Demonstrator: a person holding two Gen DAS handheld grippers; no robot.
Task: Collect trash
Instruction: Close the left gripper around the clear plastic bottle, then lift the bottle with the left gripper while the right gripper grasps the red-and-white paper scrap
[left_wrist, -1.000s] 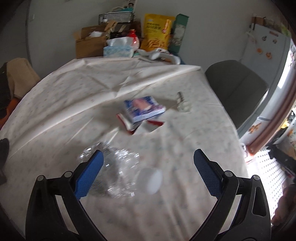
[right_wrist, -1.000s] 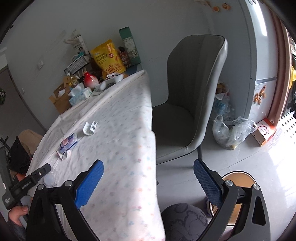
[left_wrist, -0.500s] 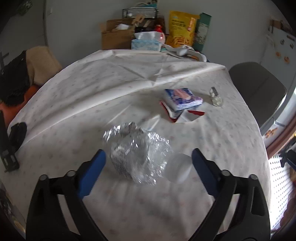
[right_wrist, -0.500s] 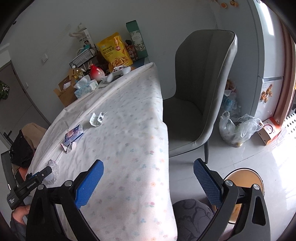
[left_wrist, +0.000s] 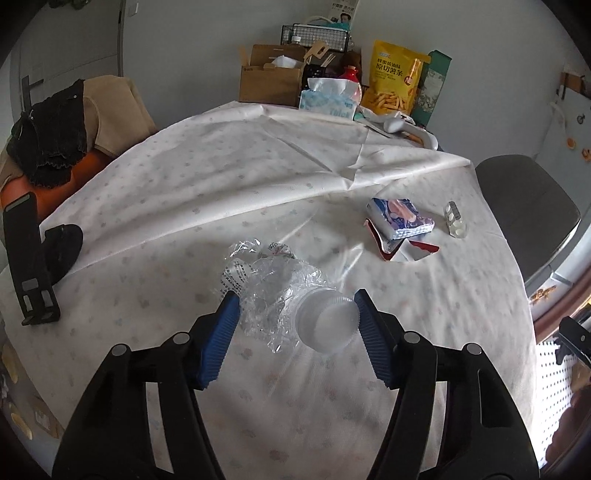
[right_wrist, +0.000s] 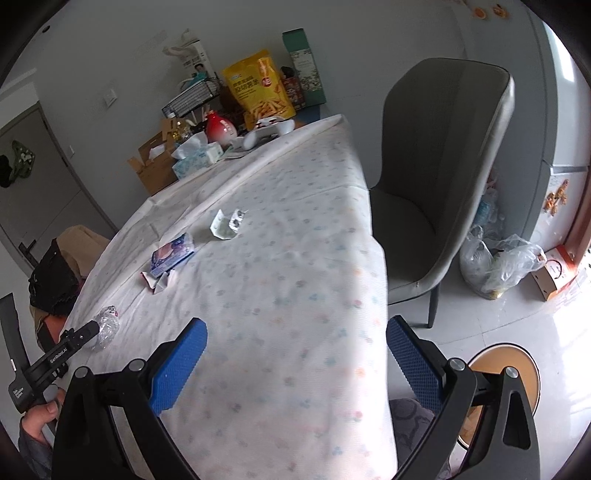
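Note:
A crushed clear plastic bottle with a white cap lies on the tablecloth. My left gripper has its jaws partly closed around it, the blue pads touching or nearly touching its sides. The bottle also shows in the right wrist view. A blue wrapper on a red and white torn packet and a small clear blister pack lie further right. My right gripper is open and empty over the table's near right edge.
A tissue box, cardboard box, yellow snack bag and green carton stand at the table's far end. A grey chair stands right of the table. A black stand sits left. Plastic bags lie on the floor.
My left gripper has moved forward over the crushed bottle and its jaws have narrowed around it. The right gripper has shifted slightly towards the table and stays open.

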